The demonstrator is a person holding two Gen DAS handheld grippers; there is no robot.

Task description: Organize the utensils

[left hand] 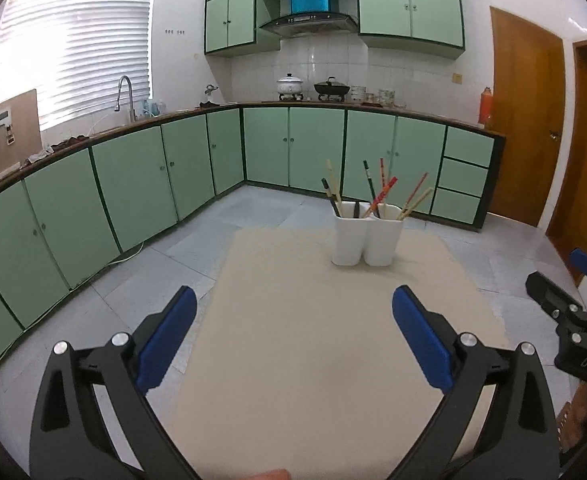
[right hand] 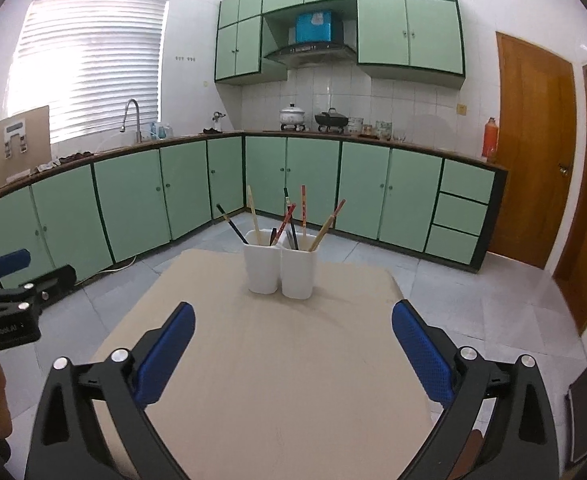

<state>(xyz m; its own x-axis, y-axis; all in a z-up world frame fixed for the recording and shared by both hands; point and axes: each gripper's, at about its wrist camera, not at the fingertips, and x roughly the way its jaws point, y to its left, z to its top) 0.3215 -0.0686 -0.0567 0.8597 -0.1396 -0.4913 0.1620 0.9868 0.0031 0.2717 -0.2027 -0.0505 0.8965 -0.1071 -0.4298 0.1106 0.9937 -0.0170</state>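
Note:
A white two-compartment holder (left hand: 367, 236) stands at the far side of the beige table (left hand: 313, 360); it also shows in the right wrist view (right hand: 280, 266). Several chopsticks (left hand: 381, 192) in black, red and bamboo lean in both compartments, and show in the right wrist view too (right hand: 293, 220). My left gripper (left hand: 293, 308) is open and empty, above the table's near part. My right gripper (right hand: 293, 320) is open and empty, also short of the holder. Each gripper shows at the edge of the other's view.
The beige table (right hand: 273, 380) sits on a grey tiled floor. Green cabinets (left hand: 133, 184) run along the left and back walls. A wooden door (right hand: 533, 152) is at the right. A stove with pots (right hand: 313, 118) is on the far counter.

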